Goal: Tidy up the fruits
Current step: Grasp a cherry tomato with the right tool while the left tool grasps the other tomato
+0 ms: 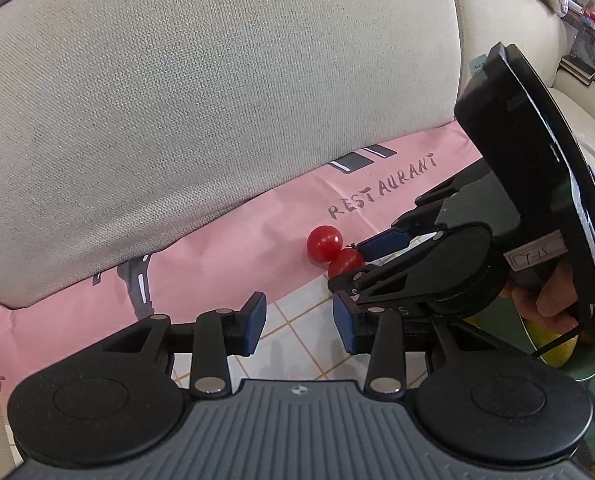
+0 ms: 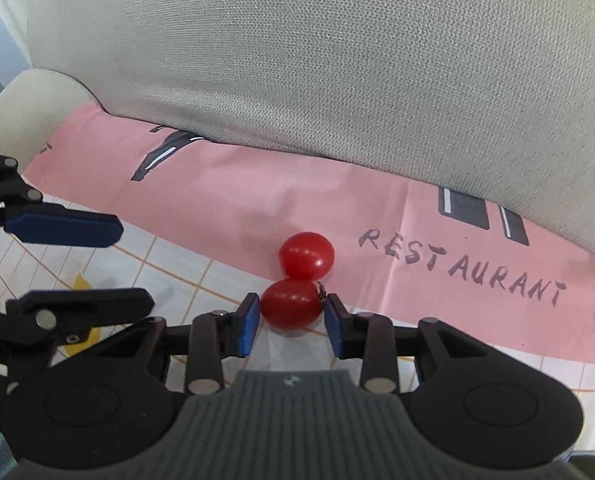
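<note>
Looking along my left gripper (image 1: 299,322), I held its jaws apart and empty over the checked cloth (image 1: 297,344); a plate (image 1: 589,364) was mostly hidden. In the right view, my right gripper (image 2: 291,322) tilted down, pads flanking the near tomato (image 2: 291,308); contact unclear. The far tomato (image 2: 306,256) touched it.

Left gripper (image 1: 299,322) and right gripper (image 2: 291,326): black linkages, blue pads, silver rivets; ribbed grey housing, round black discs.

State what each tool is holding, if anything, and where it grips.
Right tool: near tomato sits between its pads, by its sides; a firm grip cannot be told. Left tool: nothing.
</note>
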A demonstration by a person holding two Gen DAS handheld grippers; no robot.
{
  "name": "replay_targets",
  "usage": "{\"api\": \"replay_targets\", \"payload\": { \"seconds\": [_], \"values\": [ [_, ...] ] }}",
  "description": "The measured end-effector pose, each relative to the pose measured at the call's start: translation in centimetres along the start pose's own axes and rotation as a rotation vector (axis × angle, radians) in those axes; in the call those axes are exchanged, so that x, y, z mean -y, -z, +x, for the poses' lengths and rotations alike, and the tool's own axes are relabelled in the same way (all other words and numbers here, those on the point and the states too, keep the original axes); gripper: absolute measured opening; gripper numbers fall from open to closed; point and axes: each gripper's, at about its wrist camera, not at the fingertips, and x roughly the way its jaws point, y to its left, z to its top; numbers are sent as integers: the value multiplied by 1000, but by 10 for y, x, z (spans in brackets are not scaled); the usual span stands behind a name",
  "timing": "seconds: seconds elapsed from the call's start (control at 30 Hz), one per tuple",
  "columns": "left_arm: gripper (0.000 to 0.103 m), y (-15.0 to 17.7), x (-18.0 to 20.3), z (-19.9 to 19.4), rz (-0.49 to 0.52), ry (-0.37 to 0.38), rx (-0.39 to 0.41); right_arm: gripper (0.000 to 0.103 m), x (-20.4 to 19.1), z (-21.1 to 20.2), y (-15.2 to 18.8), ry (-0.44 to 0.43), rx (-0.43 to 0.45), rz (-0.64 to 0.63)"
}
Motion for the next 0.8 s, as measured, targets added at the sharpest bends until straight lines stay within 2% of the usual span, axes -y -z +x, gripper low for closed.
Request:
{"api": "replay_targets", "payload": {
  "seconds": [0.17, 0.37, 0.6, 0.8],
  "values": [
    [45, 1, -1, 6, 1, 8, -2, 32, 3, 6, 1, -21, -6, 36],
    [45, -2, 1, 12, 17, 29, 3, 31, 8, -12, 3, -35, 16, 46],
    [45, -14, 11, 39, 21, 48, -9, 31, 32, -48, -1, 74, 103, 45],
    [45, -24, 16, 64, -3, 35, -17, 31, 54, -57, 2, 110, 116, 92]
  ]
}}
